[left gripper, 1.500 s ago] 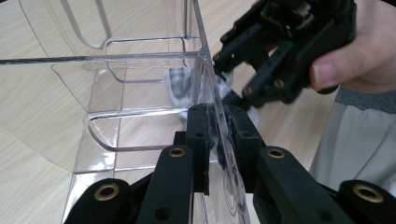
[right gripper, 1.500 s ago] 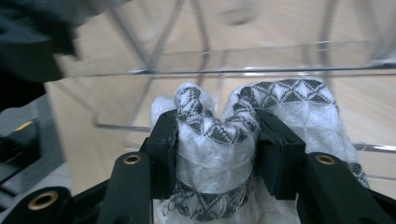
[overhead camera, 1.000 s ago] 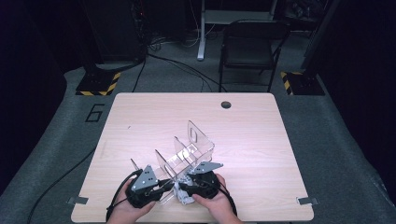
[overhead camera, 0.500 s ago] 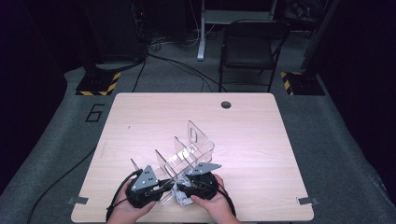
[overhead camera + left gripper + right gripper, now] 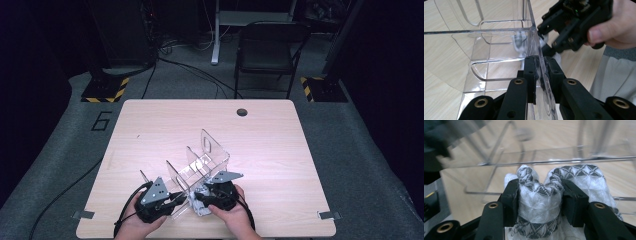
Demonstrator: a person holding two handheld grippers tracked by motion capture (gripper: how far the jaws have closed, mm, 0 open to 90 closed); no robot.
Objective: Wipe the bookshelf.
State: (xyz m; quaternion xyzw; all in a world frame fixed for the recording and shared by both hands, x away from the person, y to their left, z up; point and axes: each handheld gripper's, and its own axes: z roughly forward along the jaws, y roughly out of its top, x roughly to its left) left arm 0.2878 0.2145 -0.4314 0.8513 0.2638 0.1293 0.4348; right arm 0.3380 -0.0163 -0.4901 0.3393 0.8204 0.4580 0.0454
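Clear organizer (image 5: 200,165) — left gripper (image 5: 541,72) clamps wall | right gripper (image 5: 540,195) — bunched cloth (image 5: 541,202)

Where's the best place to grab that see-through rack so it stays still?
Probably the thin end wall of the rack, pinched from its near edge, one jaw on each face. The wall is flat, upright and slim enough to fit between jaws, and the left gripper already clamps it that way while the right gripper holds a cloth.
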